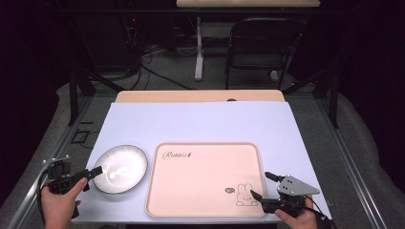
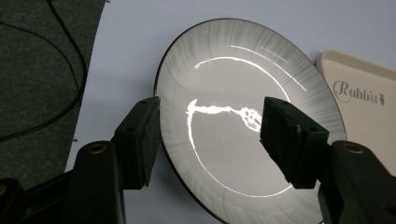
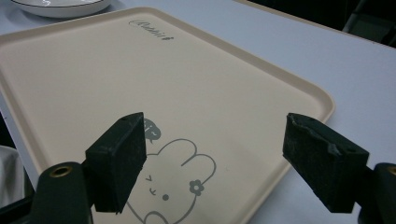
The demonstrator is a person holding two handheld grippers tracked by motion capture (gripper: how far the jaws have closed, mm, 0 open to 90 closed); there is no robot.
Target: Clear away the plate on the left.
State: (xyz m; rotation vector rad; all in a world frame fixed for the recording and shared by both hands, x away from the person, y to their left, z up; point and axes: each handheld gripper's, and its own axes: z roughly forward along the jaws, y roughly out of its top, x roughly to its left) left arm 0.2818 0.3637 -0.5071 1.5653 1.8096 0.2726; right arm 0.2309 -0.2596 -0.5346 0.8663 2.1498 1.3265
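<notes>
A white plate with a dark rim lies on the table's left side. My left gripper is open at the plate's near-left edge, one jaw by the rim and the other above the plate's inside, nothing held. A beige tray with a rabbit drawing lies right of the plate. My right gripper stands open over the tray's near right corner, above the rabbit, with nothing in it. The plate's edge shows far off in the right gripper view.
A pale mat covers the wooden table. Beyond the table stand a black chair and a white desk leg, with cables on the grey floor. The tray's corner is near the plate.
</notes>
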